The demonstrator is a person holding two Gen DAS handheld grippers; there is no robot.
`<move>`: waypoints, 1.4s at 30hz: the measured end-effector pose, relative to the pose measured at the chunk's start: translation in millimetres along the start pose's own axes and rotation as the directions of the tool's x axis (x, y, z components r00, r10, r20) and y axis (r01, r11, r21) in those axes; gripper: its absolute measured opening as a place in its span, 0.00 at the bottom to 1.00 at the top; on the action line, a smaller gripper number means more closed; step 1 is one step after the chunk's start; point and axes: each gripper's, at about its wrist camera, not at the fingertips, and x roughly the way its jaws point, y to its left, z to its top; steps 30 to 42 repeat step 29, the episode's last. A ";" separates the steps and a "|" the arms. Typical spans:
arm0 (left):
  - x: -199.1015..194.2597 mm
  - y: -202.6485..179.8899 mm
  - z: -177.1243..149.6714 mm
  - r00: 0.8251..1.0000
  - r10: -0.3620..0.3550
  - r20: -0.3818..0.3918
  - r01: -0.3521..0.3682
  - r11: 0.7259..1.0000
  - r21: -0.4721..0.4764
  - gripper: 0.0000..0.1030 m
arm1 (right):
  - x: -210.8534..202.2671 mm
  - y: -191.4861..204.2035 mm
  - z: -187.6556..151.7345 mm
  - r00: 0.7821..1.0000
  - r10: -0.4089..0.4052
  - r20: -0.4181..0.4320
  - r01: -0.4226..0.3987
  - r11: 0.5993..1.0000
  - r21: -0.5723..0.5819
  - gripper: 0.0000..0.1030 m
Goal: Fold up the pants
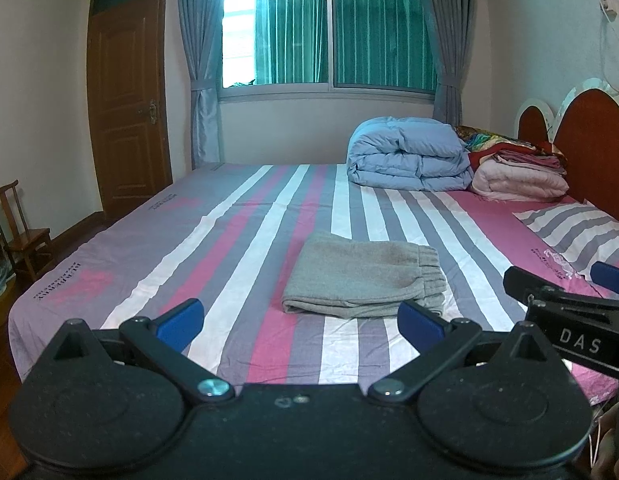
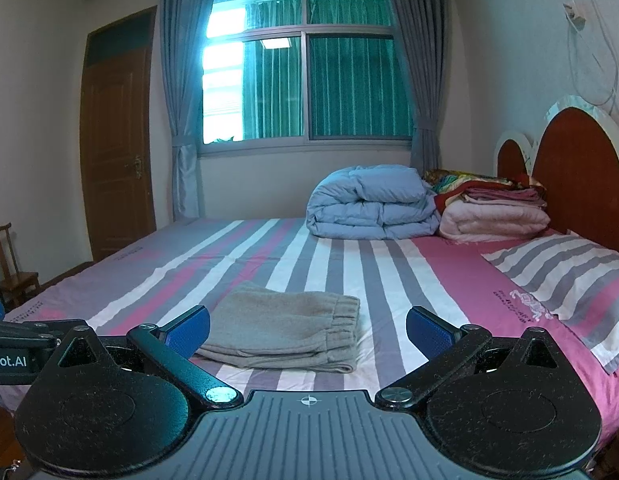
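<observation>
Grey pants (image 1: 365,276) lie folded into a small rectangle on the striped bed sheet (image 1: 213,240), elastic waistband to the right. They also show in the right wrist view (image 2: 285,330). My left gripper (image 1: 301,320) is open and empty, held just short of the pants' near edge. My right gripper (image 2: 309,330) is open and empty, also just in front of the pants. The right gripper's body shows at the right edge of the left wrist view (image 1: 569,304). Neither gripper touches the pants.
A folded blue duvet (image 1: 409,156) and pink blankets (image 1: 517,180) are stacked at the far right by the headboard (image 1: 589,148). A striped pillow (image 2: 565,280) lies at the right. A wooden chair (image 1: 21,232) and door (image 1: 125,108) stand at the left.
</observation>
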 end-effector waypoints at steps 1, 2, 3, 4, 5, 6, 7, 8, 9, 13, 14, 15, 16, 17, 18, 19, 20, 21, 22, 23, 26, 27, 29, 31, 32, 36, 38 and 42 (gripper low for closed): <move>0.2 -0.1 0.3 1.000 0.000 -0.001 0.000 1.000 -0.001 0.94 | -0.5 -0.3 0.0 1.000 -0.001 0.000 0.001 1.000 0.000 1.00; 0.3 0.0 0.3 1.000 0.000 -0.001 0.000 1.000 -0.002 0.94 | -0.6 -0.6 -0.2 1.000 -0.001 0.000 0.001 1.000 0.000 1.00; 0.3 0.4 0.2 1.000 -0.001 -0.001 0.001 1.000 -0.002 0.94 | -0.6 -0.8 -0.3 1.000 -0.001 0.001 0.001 1.000 0.001 1.00; 0.5 0.7 0.2 1.000 -0.001 -0.002 0.001 1.000 -0.001 0.94 | -0.8 -1.0 -0.2 1.000 -0.001 0.001 0.001 1.000 0.001 1.00; 0.3 0.8 0.1 1.000 -0.001 -0.003 0.001 1.000 -0.002 0.94 | -0.6 -1.1 -0.3 1.000 -0.001 0.002 0.001 1.000 0.001 1.00; 0.3 0.0 1.0 1.000 0.001 -0.003 -0.001 1.000 -0.003 0.94 | -0.4 -1.2 -0.4 1.000 -0.001 0.001 0.001 1.000 0.002 1.00; 0.7 -0.6 1.5 1.000 0.002 -0.004 -0.002 1.000 -0.003 0.94 | -0.7 -1.6 -0.4 1.000 0.000 0.001 0.000 1.000 0.002 1.00; 0.8 -0.2 1.3 1.000 0.000 -0.006 0.000 1.000 -0.003 0.94 | -0.5 -1.5 -0.5 1.000 0.000 0.001 0.000 1.000 0.002 1.00; 0.6 -0.5 1.3 1.000 -0.001 -0.006 0.001 1.000 -0.004 0.94 | -0.5 -1.5 -0.5 1.000 -0.001 0.000 0.001 1.000 0.001 1.00; 2.1 -2.1 1.0 1.000 -0.003 -0.016 0.003 1.000 -0.005 0.94 | -0.6 -1.6 -0.7 1.000 -0.004 -0.004 0.004 1.000 0.005 1.00; 2.2 -3.8 0.4 1.000 -0.003 -0.016 0.003 1.000 -0.005 0.94 | -0.8 -1.6 -0.6 1.000 -0.005 -0.004 0.005 1.000 0.005 1.00; 2.3 -4.5 0.2 1.000 -0.005 -0.016 0.005 1.000 0.000 0.94 | -1.4 -1.5 -0.6 1.000 -0.006 -0.003 0.006 1.000 0.006 1.00; 2.5 -5.3 0.0 1.000 -0.005 -0.014 0.005 1.000 0.005 0.94 | -2.1 -1.6 -0.6 1.000 -0.006 -0.001 0.006 1.000 0.006 1.00; 3.4 -6.5 -0.3 1.000 -0.009 -0.011 0.009 1.000 0.008 0.94 | -2.4 -1.7 -0.7 1.000 -0.007 -0.001 0.007 1.000 0.005 1.00; 3.9 -7.5 -0.6 1.000 -0.011 -0.011 0.011 1.000 0.009 0.94 | -2.5 -1.6 -0.7 1.000 -0.007 -0.001 0.007 1.000 0.004 1.00; 4.6 -8.4 -1.1 1.000 -0.013 -0.008 0.013 1.000 0.001 0.92 | -2.4 -1.6 -0.8 1.000 -0.007 -0.002 0.007 1.000 0.006 1.00; 6.9 -5.7 -0.7 1.000 -0.030 -0.001 0.030 0.999 -0.014 0.91 | -2.6 -2.1 -0.9 1.000 -0.006 -0.004 0.006 1.000 0.007 1.00; 9.2 -6.2 -0.1 0.999 -0.044 -0.004 0.044 0.999 -0.025 0.90 | -2.8 -2.5 -0.9 1.000 -0.006 -0.006 0.006 1.000 0.009 1.00; 12.0 -7.7 0.8 0.999 -0.051 -0.010 0.051 0.998 -0.028 0.89 | -3.4 -3.0 -0.6 1.000 -0.008 -0.005 0.008 1.000 0.009 1.00; 15.6 -10.1 1.5 0.998 -0.054 -0.015 0.053 0.998 -0.029 0.89 | -4.3 -3.5 -0.4 1.000 -0.012 -0.002 0.012 1.000 0.007 1.00; 29.3 -20.8 4.3 0.997 -0.065 -0.046 0.064 0.998 -0.022 0.92 | -5.6 -6.3 0.7 1.000 -0.028 0.010 0.028 1.000 0.007 1.00; 32.6 -26.1 5.7 0.997 -0.063 -0.044 0.062 0.998 -0.006 0.93 | -5.2 -8.4 0.6 0.999 -0.034 0.008 0.034 0.999 0.011 1.00; 36.4 -38.1 7.3 0.998 -0.062 -0.028 0.063 0.997 0.035 0.94 | -3.6 -14.5 -0.2 0.999 -0.047 0.000 0.047 0.999 0.024 1.00; 36.4 -38.1 7.3 0.998 -0.062 -0.028 0.063 0.997 0.035 0.94 | -3.6 -14.5 -0.2 0.999 -0.047 0.000 0.047 0.999 0.024 1.00; 36.4 -38.1 7.3 0.998 -0.062 -0.028 0.063 0.997 0.035 0.94 | -3.6 -14.5 -0.2 0.999 -0.047 0.000 0.047 0.999 0.024 1.00; 36.4 -38.1 7.3 0.998 -0.062 -0.028 0.063 0.997 0.035 0.94 | -3.6 -14.5 -0.2 0.999 -0.047 0.000 0.047 0.999 0.024 1.00; 36.4 -38.1 7.3 0.998 -0.062 -0.028 0.063 0.997 0.035 0.94 | -3.6 -14.5 -0.2 0.999 -0.047 0.000 0.047 0.999 0.024 1.00; 36.4 -38.1 7.3 0.998 -0.062 -0.028 0.063 0.997 0.035 0.94 | -3.6 -14.5 -0.2 0.999 -0.047 0.000 0.047 0.999 0.024 1.00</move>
